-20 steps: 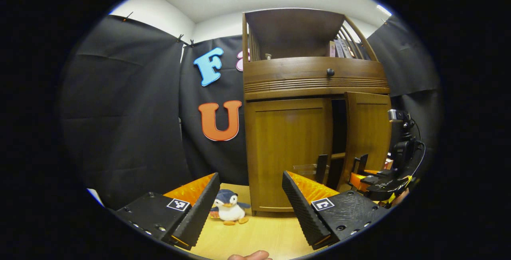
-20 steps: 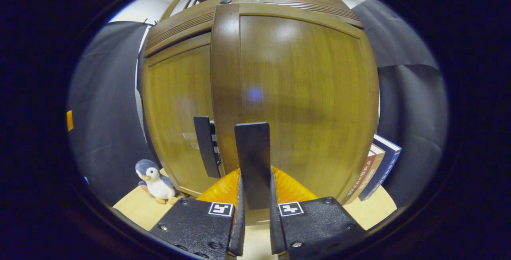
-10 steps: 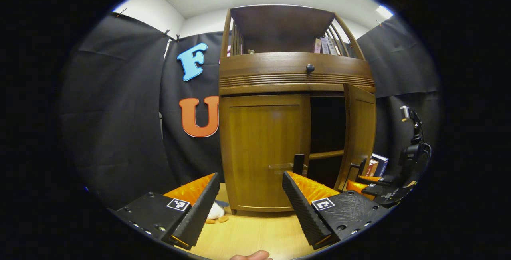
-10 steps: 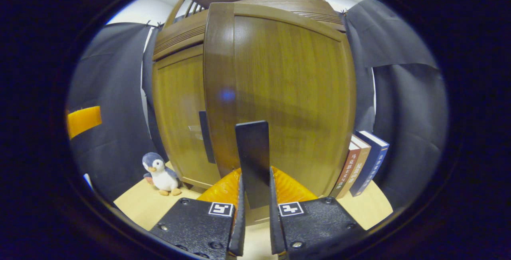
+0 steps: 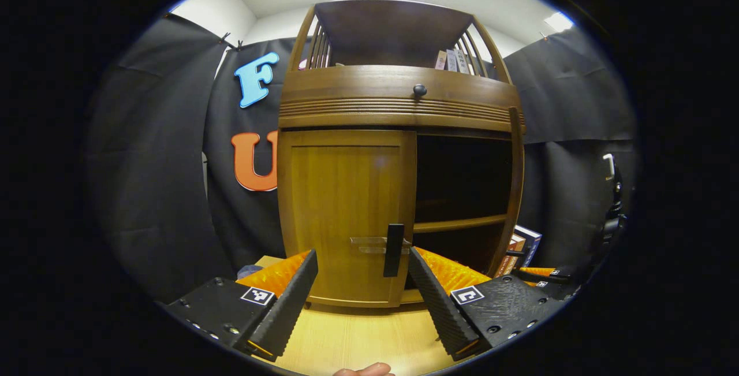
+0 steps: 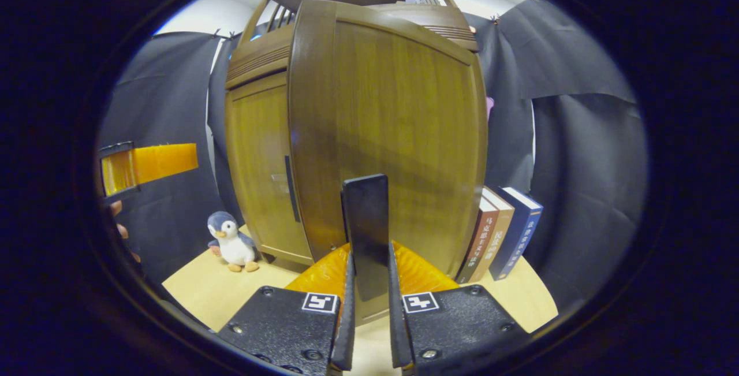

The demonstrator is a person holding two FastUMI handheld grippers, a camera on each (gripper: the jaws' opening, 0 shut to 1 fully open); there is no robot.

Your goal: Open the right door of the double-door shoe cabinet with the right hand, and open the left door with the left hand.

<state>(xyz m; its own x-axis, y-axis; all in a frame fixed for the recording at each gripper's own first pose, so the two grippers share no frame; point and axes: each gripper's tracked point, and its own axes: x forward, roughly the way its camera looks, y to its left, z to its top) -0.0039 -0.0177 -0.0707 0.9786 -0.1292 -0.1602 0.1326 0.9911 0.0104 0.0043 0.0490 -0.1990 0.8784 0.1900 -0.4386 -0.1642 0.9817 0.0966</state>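
The wooden shoe cabinet (image 5: pixel 398 107) stands on a light table. Its left door (image 5: pixel 343 214) is closed, with a black vertical handle (image 5: pixel 394 242) at its inner edge. My left gripper (image 5: pixel 361 292) is open just in front of that door, the handle slightly right of centre between its fingers and a little beyond them. The right door (image 6: pixel 392 133) is swung wide open; in the left gripper view I see it edge-on (image 5: pixel 515 191) beside dark shelves. My right gripper (image 6: pixel 369 312) is shut on the right door's black handle (image 6: pixel 365 226).
A penguin plush toy (image 6: pixel 232 241) sits on the table (image 6: pixel 202 289) left of the cabinet. Books (image 6: pixel 505 231) stand upright at the cabinet's right side. The other gripper's orange finger (image 6: pixel 153 162) and a hand show at the far left of the right gripper view.
The right door has swung further open with my right gripper holding its handle. My left gripper has moved right and closer, now facing the left door's handle.
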